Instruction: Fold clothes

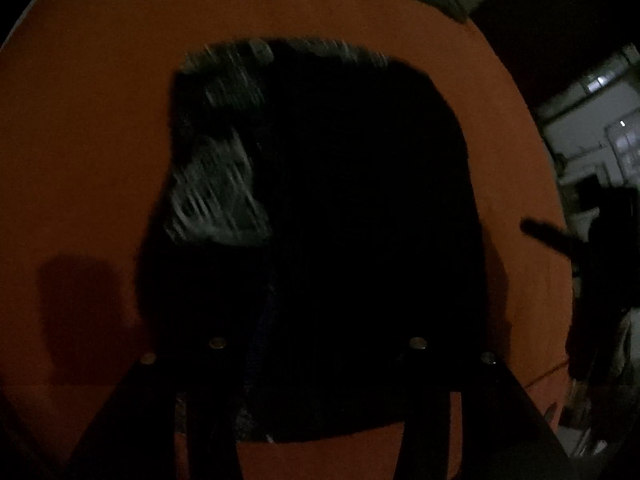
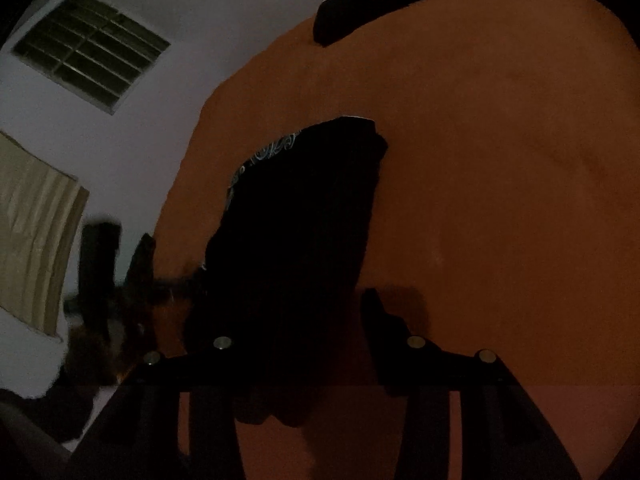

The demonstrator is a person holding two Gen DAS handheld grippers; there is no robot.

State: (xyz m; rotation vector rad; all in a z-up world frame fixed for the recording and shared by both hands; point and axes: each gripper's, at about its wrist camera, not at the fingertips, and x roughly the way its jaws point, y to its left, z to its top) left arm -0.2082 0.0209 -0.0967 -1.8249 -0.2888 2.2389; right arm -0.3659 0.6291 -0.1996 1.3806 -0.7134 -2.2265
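Second dark garment far on orange sheet.

Black tongs — silver screws.

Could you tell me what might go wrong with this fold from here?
1. The black garment is nearly featureless in this dim light, so its edges could be misjudged.
2. A second dark garment lies at the far edge of the orange surface and may slip off.
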